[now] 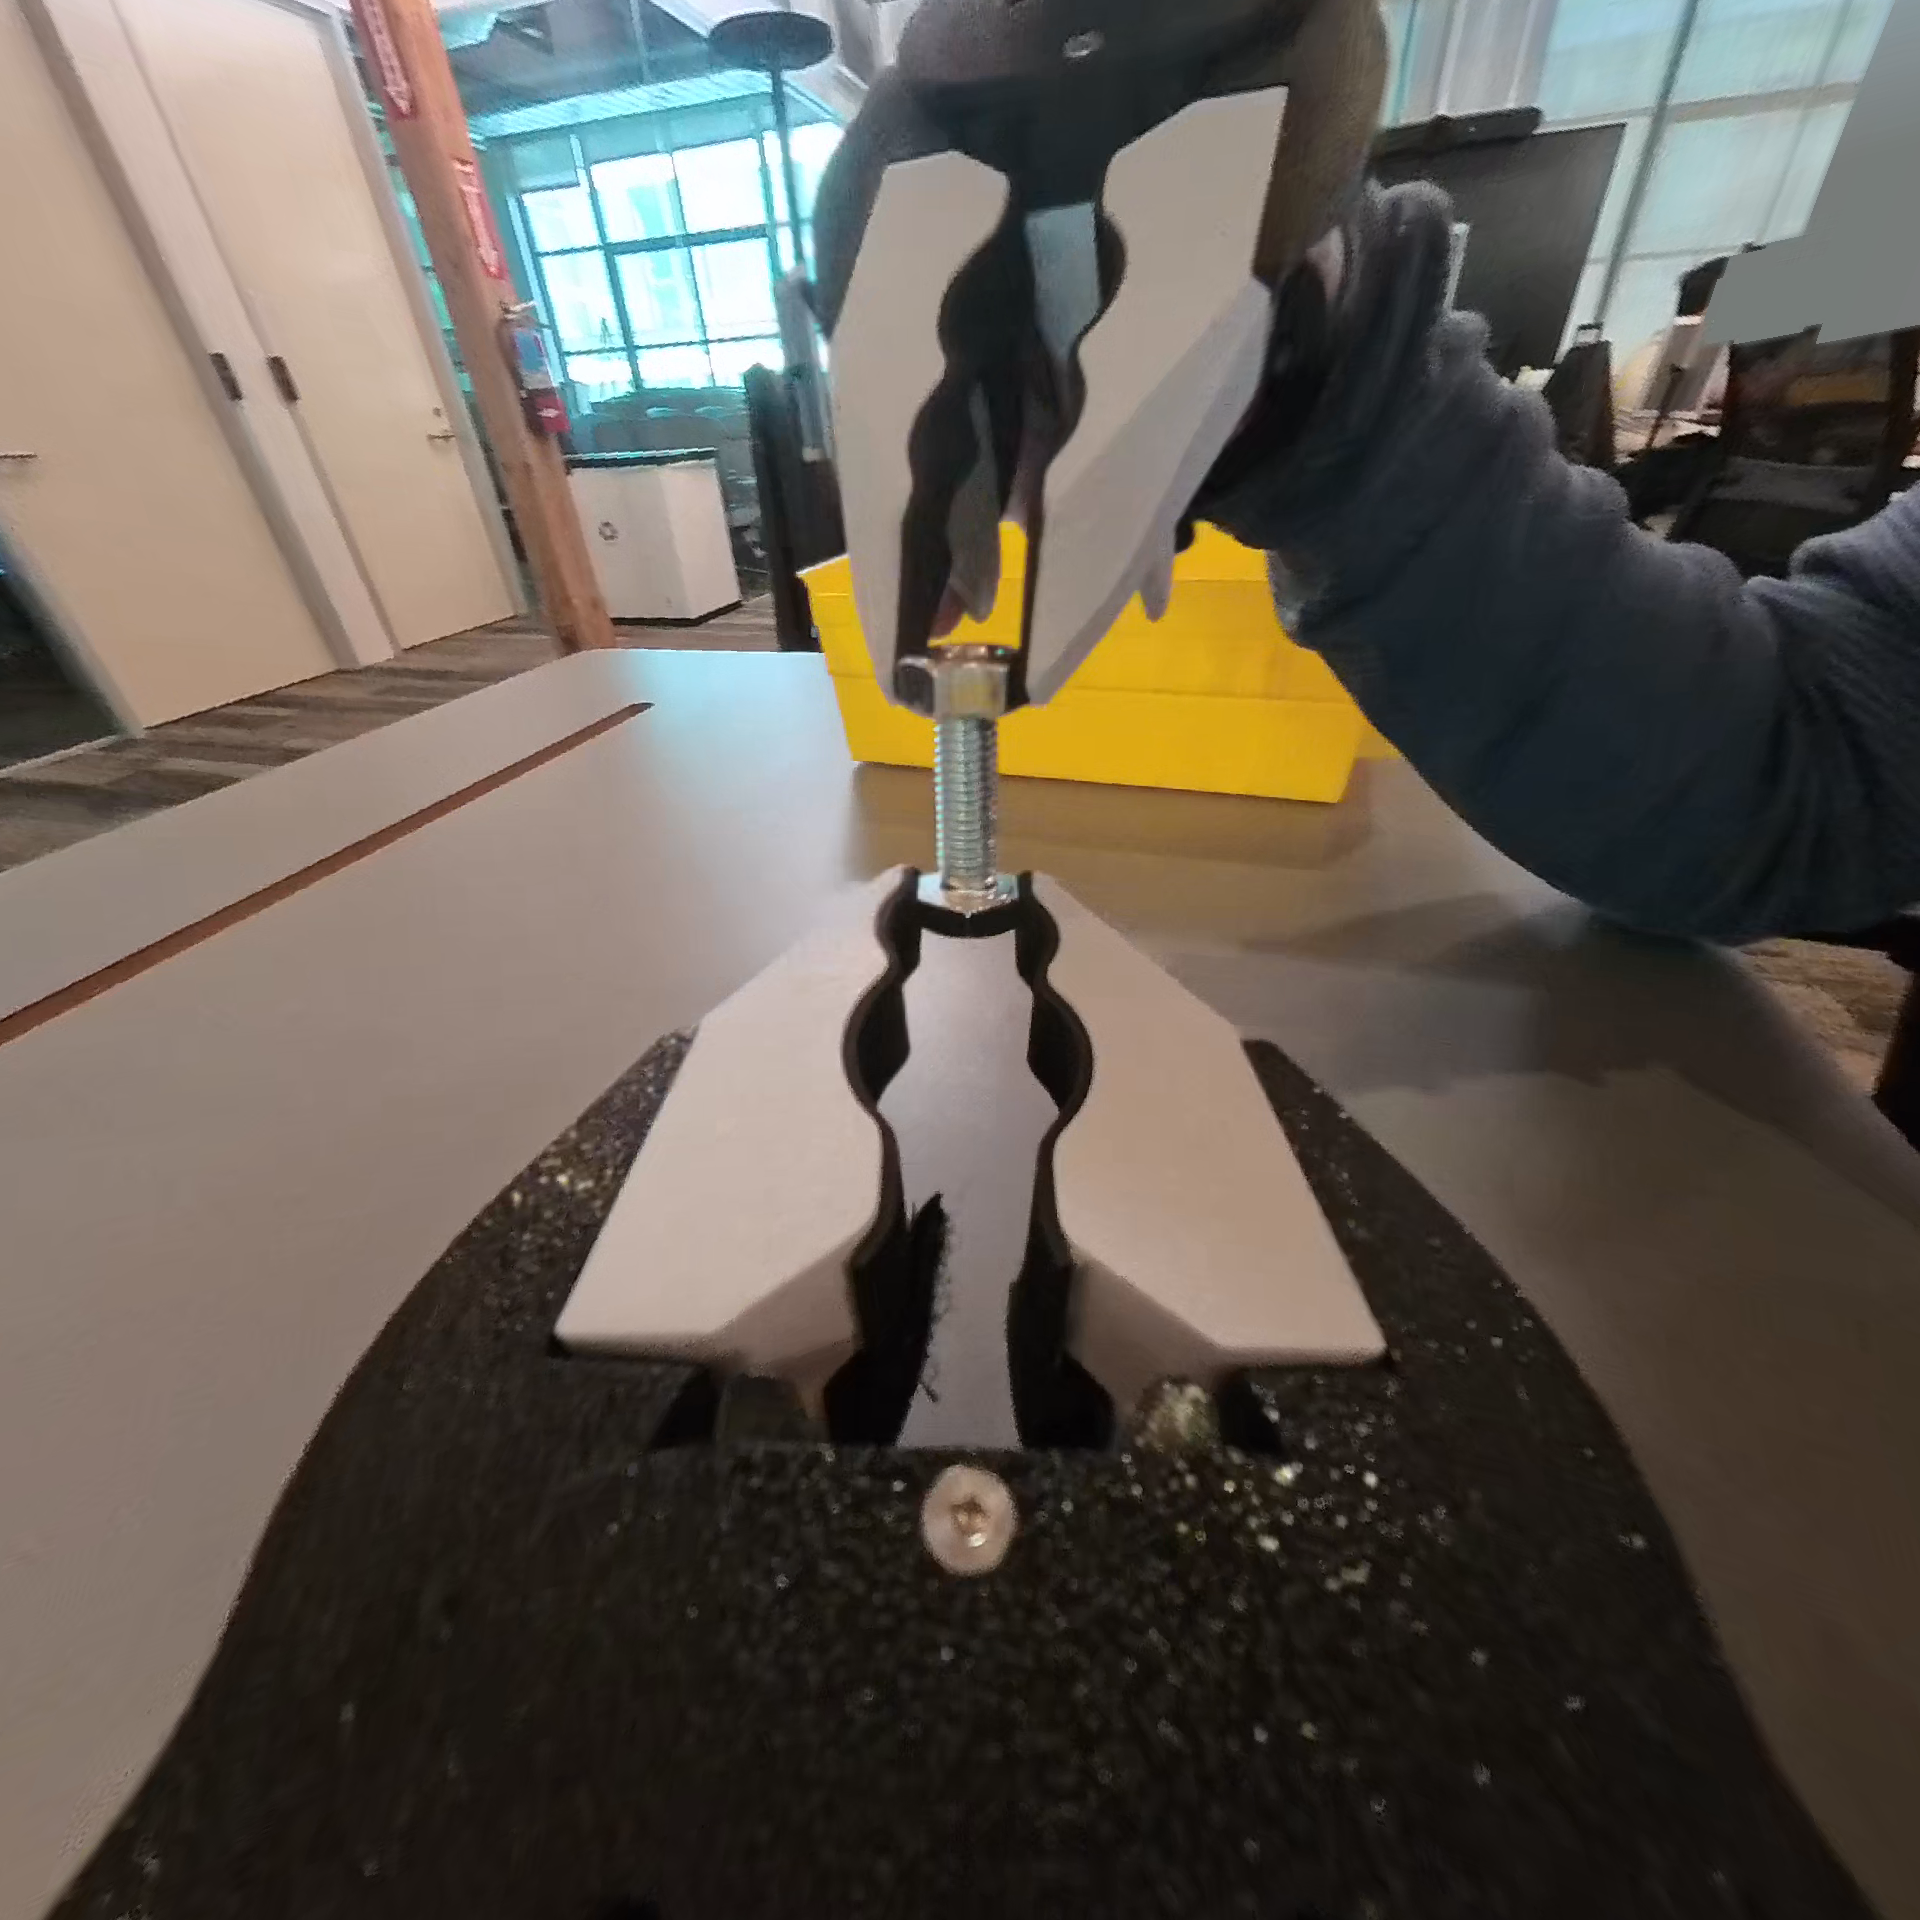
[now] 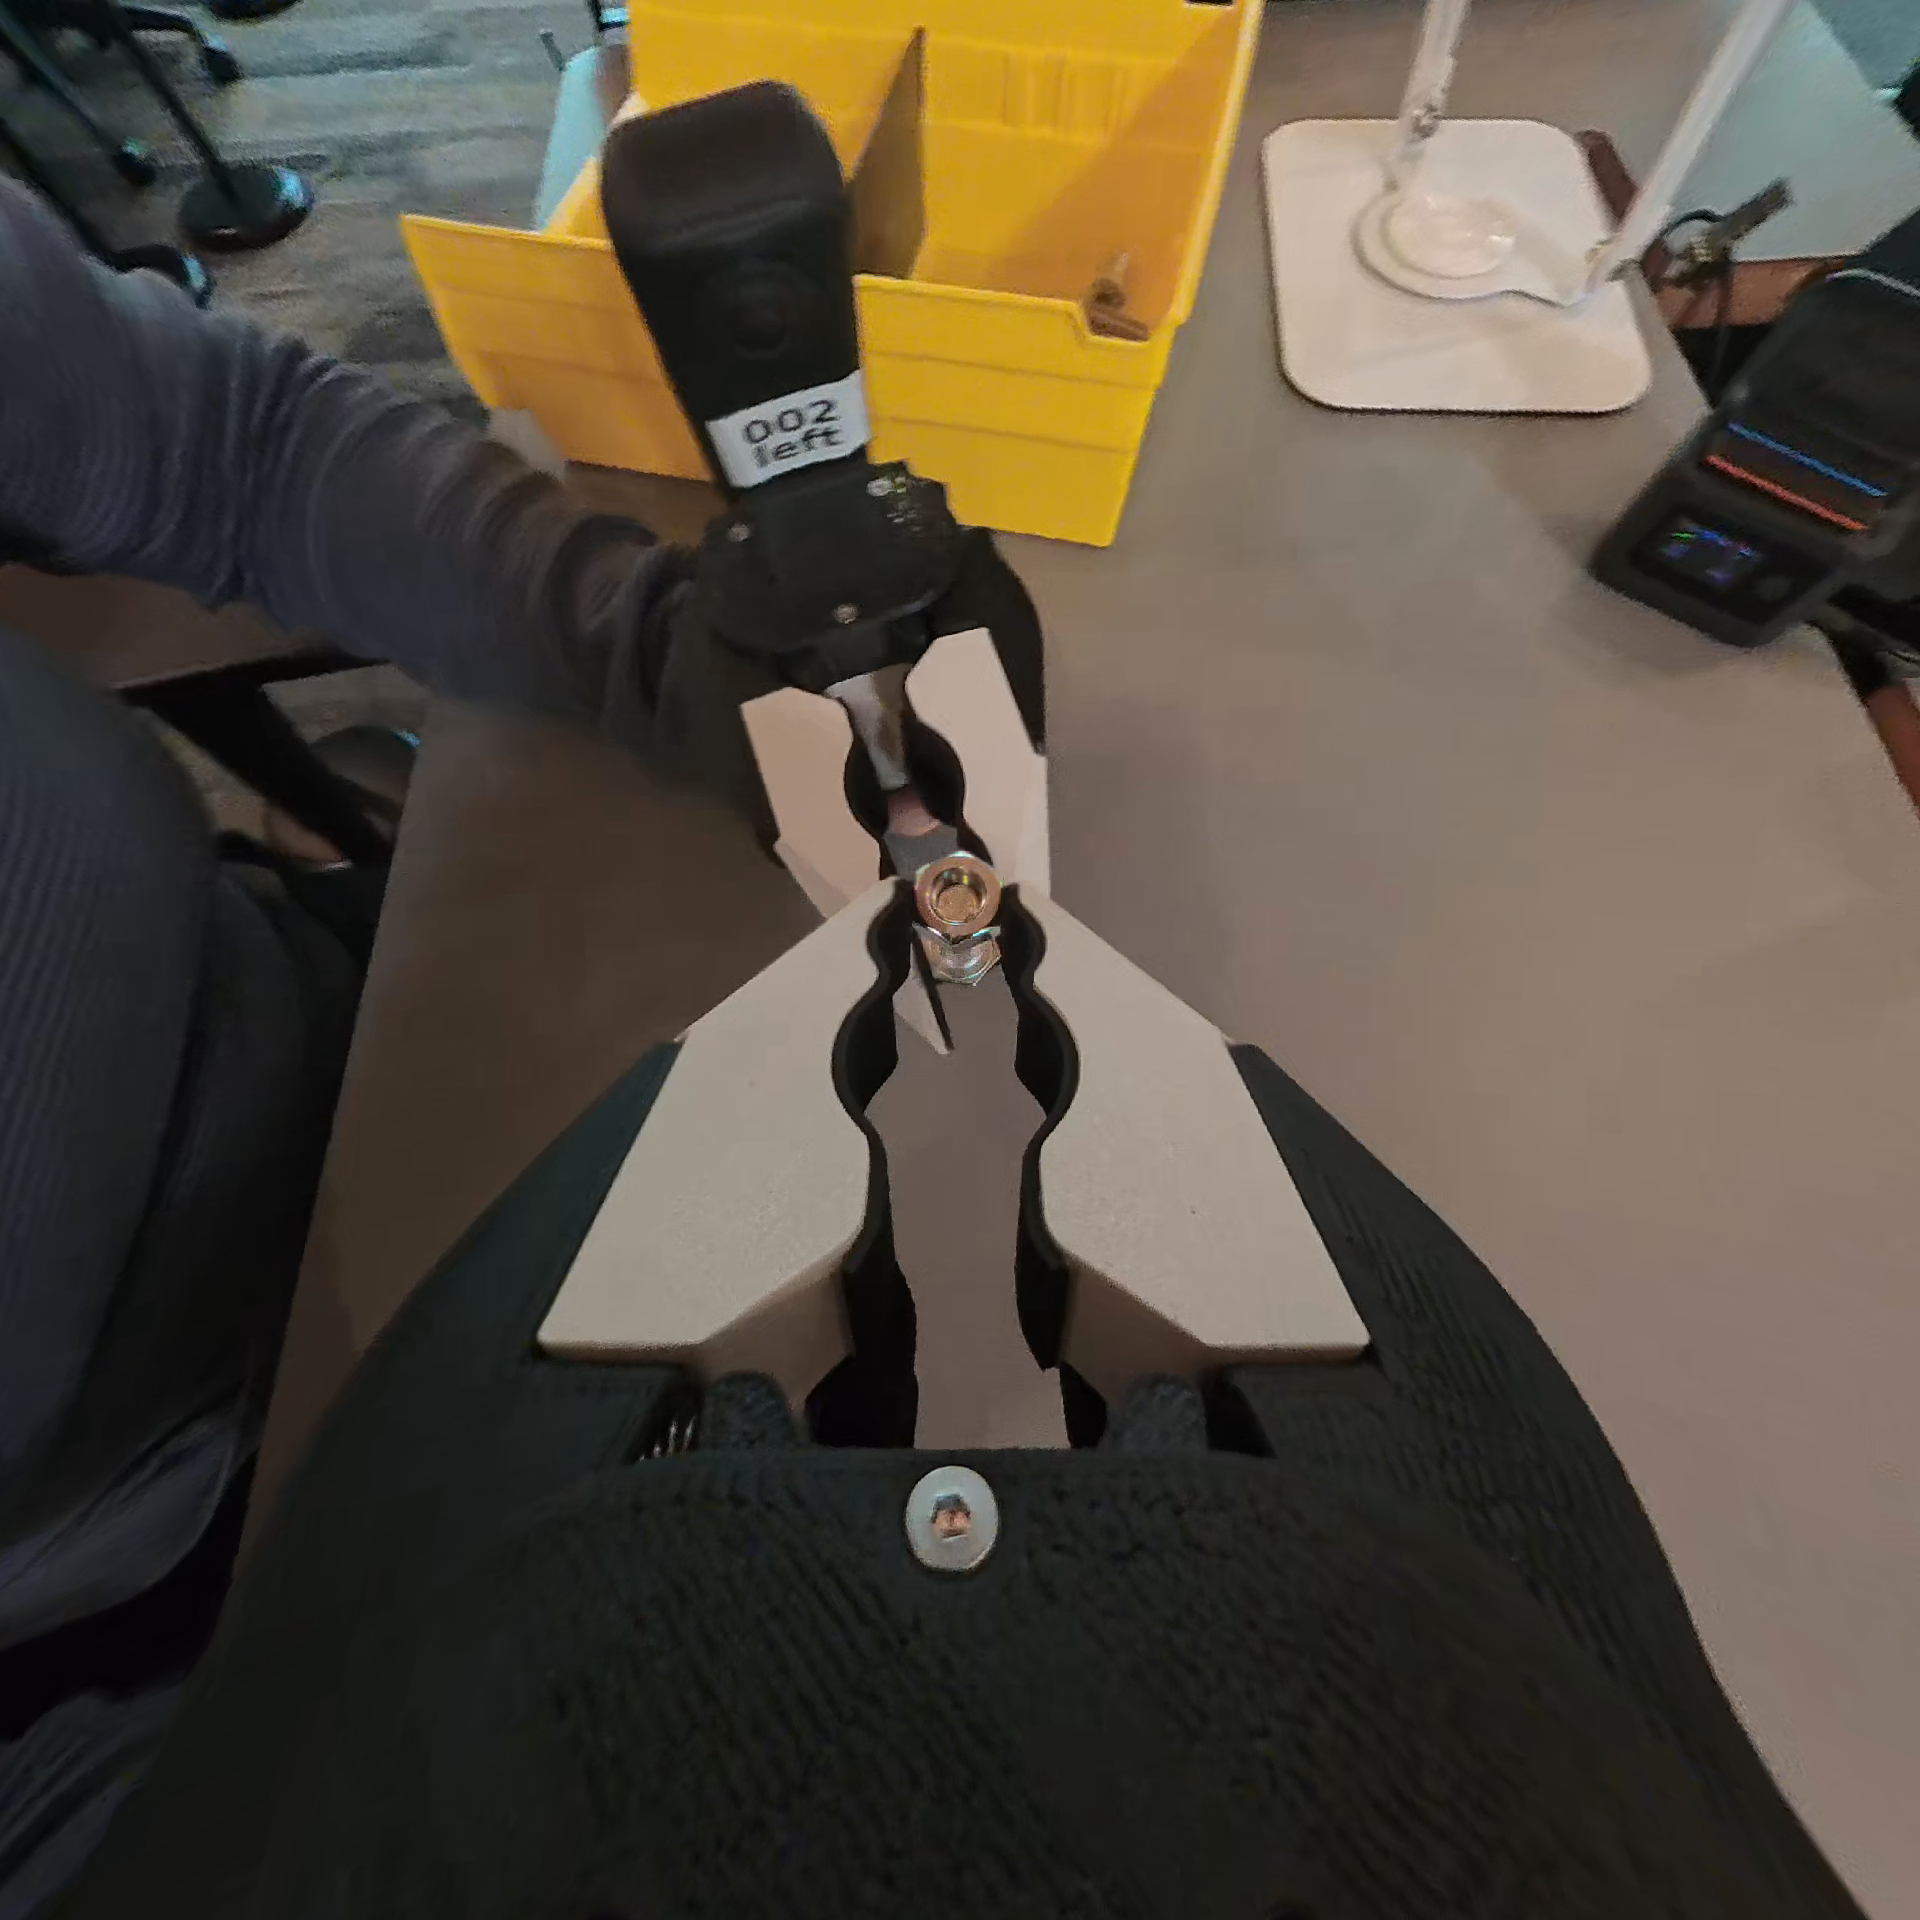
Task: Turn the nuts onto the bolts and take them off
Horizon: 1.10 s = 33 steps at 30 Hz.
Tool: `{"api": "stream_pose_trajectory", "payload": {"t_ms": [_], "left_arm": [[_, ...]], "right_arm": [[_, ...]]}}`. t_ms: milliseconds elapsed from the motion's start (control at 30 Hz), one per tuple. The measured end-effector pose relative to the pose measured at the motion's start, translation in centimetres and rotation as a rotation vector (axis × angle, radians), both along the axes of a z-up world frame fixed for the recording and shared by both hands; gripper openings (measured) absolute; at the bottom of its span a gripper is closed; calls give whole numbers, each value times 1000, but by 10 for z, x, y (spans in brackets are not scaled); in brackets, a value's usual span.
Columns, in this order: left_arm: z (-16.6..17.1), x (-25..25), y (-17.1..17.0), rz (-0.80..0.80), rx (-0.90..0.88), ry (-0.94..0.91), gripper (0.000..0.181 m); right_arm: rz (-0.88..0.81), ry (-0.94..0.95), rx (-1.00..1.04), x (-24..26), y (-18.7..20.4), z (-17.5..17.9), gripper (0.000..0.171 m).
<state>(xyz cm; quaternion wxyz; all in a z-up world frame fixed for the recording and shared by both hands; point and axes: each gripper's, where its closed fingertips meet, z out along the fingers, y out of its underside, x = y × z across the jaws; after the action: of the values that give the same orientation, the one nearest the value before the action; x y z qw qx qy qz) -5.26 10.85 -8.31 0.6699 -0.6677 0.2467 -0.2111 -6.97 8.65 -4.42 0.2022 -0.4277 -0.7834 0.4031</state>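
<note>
Left wrist view: left tongs (image 1: 971,896) at 6 o'clock, lying low over the grey tabletop (image 1: 416,1039), tips closed on a hex nut (image 1: 971,888) at frame centre. Zinc bolt (image 1: 966,790) stands upright out of that nut, threads exposed, head uppermost. Right tongs (image 1: 961,681) descend from 12 o'clock, tips clamped on the bolt head, held by a gloved hand (image 1: 1382,416) at 2 o'clock. Yellow bin (image 1: 1195,717) behind the bolt, toward 1 o'clock, resting on the tabletop.

Right wrist view: right tongs (image 2: 956,902) reach from 6 o'clock, looking down the bolt's axis; bolt head (image 2: 956,896) sits between the tips at centre, nut (image 2: 961,961) directly below it. Left tongs (image 2: 940,940) enter from 11 o'clock, with black camera mount and white label (image 2: 788,436). Yellow bin (image 2: 987,416) at 12 o'clock, with divider. White lamp base (image 2: 1455,343) at 1 o'clock; dark device with lit screen (image 2: 1756,520) at 2 o'clock.
</note>
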Motion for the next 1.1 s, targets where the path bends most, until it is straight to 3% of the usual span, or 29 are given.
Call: {"api": "stream_pose_trajectory", "payload": {"t_ms": [167,367,800,1000,1100], "left_arm": [[1,-24,10,191,-7,-19,16],[-2,-35,14,273,-11,7,16],[1,-38,14,268,-8,-25,16],[2,-35,13,232,3,-29,16],[4,-29,10,176,18,-36,15]], "right_arm": [[-119,20,-40,-23,9,1,16],[-225,-26,-112,-32,15,-1,16],[-236,-16,-119,-38,13,-1,18],[-295,76,-79,-36,25,11,50],[-296,316,-164,-34,22,27,76]]}}
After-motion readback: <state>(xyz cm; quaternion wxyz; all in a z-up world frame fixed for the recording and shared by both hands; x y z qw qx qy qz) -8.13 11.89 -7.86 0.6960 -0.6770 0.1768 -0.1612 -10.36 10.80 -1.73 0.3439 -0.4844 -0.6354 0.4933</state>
